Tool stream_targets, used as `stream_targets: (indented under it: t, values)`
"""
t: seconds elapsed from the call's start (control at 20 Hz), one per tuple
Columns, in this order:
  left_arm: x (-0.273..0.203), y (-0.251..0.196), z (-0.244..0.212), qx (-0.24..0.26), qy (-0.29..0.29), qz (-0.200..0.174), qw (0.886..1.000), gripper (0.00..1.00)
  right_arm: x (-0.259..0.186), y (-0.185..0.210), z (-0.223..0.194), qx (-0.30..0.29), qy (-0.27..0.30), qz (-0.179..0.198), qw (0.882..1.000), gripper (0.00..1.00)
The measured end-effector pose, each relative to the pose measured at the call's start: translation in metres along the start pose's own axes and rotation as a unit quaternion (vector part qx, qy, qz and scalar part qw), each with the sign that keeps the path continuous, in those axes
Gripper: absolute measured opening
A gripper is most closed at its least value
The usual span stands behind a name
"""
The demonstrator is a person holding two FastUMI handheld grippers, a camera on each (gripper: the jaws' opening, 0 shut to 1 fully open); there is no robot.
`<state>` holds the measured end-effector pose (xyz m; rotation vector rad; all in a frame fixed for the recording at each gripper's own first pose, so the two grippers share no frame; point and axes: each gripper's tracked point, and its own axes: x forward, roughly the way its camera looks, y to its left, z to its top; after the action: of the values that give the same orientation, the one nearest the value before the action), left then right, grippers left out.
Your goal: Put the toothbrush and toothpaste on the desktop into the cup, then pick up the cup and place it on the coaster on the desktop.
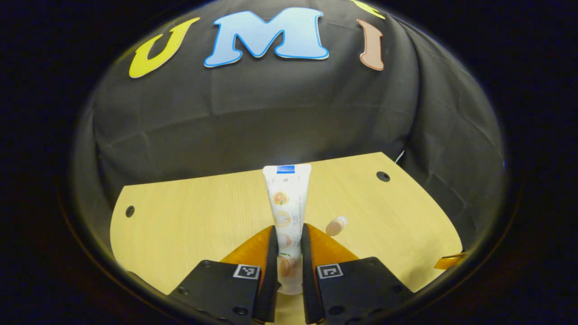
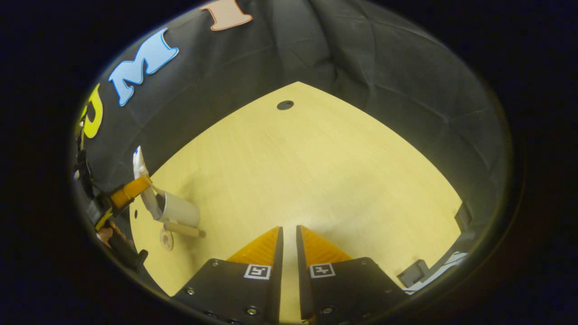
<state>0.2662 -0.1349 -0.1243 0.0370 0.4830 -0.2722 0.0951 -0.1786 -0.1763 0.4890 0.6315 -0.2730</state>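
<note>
The left tongs are clamped on a white plastic toothpaste tube printed with orange fruit, both fingers pressing its flat sides near the lower end. That low grip leaves most of the tube free ahead of the fingers. In the left gripper view its long axis runs straight forward along the fingers, the crimped blue-edged end farthest away.

In the right gripper view the same tube stands steeply over a white cylindrical cup on the pale wooden tabletop, lower end at the cup's mouth, crimped end pointing up; probably it is being lowered in. A tan wooden stick at the cup's base may be the toothbrush, I cannot tell. A small round wooden coaster lies just beside the cup.

The right tongs are empty, fingers nearly together, held well apart from the cup, likely waiting
</note>
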Motion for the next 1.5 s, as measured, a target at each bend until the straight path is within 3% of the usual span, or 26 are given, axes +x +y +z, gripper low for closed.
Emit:
stream_targets:
  t: [0.05, 0.25, 0.5, 0.55, 0.6, 0.85, 1.2, 1.5]
  values:
    - [0.001, -0.003, -0.001, 0.001, -0.002, -0.007, 1.000, 0.31, 0.000, 0.000, 0.000, 0.001, 0.001, 0.000, 1.000, 0.17]
    - [0.000, -0.009, -0.017, -0.005, 0.016, -0.017, 1.000, 0.48, 0.002, 0.003, -0.001, -0.005, 0.004, 0.002, 1.000, 0.17]
    - [-0.011, -0.017, -0.010, -0.003, -0.005, -0.029, 1.000, 0.51, 0.003, 0.009, -0.004, -0.015, 0.006, 0.010, 1.000, 0.17]
    - [-0.011, -0.019, -0.007, 0.000, -0.009, -0.029, 1.000, 0.55, 0.003, 0.011, -0.003, -0.017, 0.006, 0.011, 1.000, 0.17]
    - [-0.013, -0.019, -0.006, 0.002, -0.013, -0.029, 1.000, 0.73, 0.004, 0.013, -0.003, -0.018, 0.006, 0.013, 1.000, 0.17]
    - [-0.021, -0.017, -0.008, -0.007, -0.013, -0.031, 0.999, 0.94, 0.001, 0.021, -0.003, -0.026, 0.005, 0.024, 0.999, 0.17]
    - [-0.051, -0.005, -0.008, -0.008, -0.024, -0.023, 0.999, 0.95, -0.003, 0.044, 0.004, -0.051, -0.002, 0.048, 0.998, 0.17]
    - [-0.073, 0.020, -0.017, -0.019, -0.025, -0.012, 0.999, 0.95, -0.004, 0.086, 0.013, -0.089, -0.006, 0.078, 0.993, 0.18]
